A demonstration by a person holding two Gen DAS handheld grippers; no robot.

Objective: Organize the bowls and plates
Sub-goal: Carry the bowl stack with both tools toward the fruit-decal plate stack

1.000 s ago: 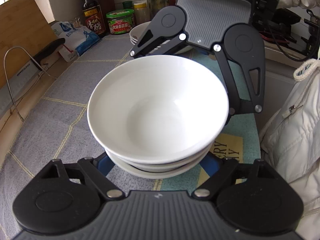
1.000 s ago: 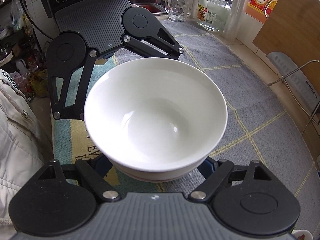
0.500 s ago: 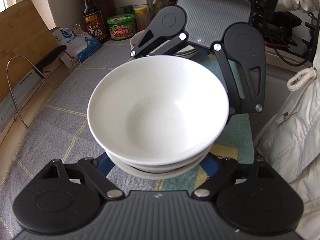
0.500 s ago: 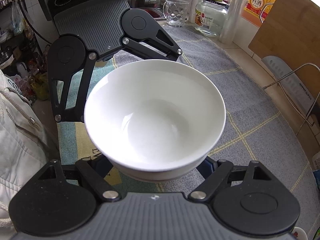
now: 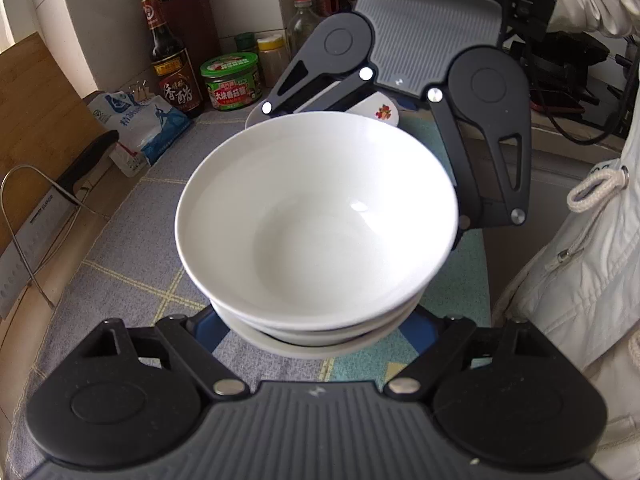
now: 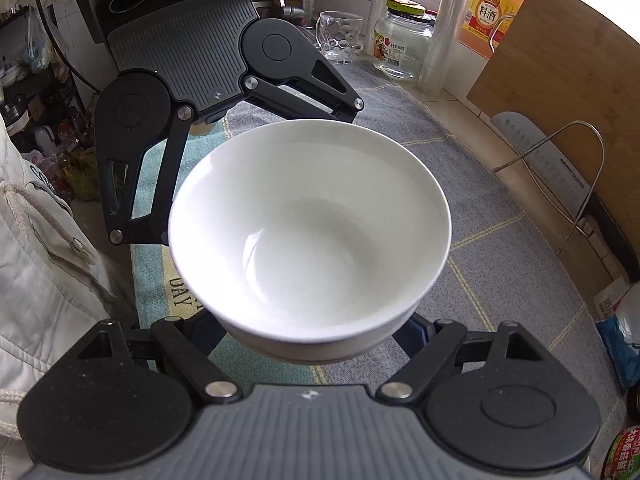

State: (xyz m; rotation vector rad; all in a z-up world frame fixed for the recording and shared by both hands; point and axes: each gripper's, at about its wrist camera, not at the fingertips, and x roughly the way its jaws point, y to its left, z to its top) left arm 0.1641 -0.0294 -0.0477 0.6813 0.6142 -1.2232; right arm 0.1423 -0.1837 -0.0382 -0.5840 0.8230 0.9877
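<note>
The stack of white bowls has come up off the checked mat since a second ago. In the left wrist view more of the back of the counter now shows, and the plates behind the stack, one with a small flower print, have come into sight.

Going left to right in that view, a cutting board leans at the wall with a cleaver and a wire stand in front of it. Next come a salt bag, a vinegar bottle and a green-lidded jar. The stack fills the middle, and a pale jacket is at the right edge.

The left gripper reaches under the near side of the stack, and the right gripper does the same from the opposite side. Each pair of blue fingers is part-way spread and pressed against the lower bowls. That two-sided hold looks meant to keep the nested bowls level as they are carried together. The bowls hang clear above the mat between the two tools, probably bound for a place near the plates.
</note>
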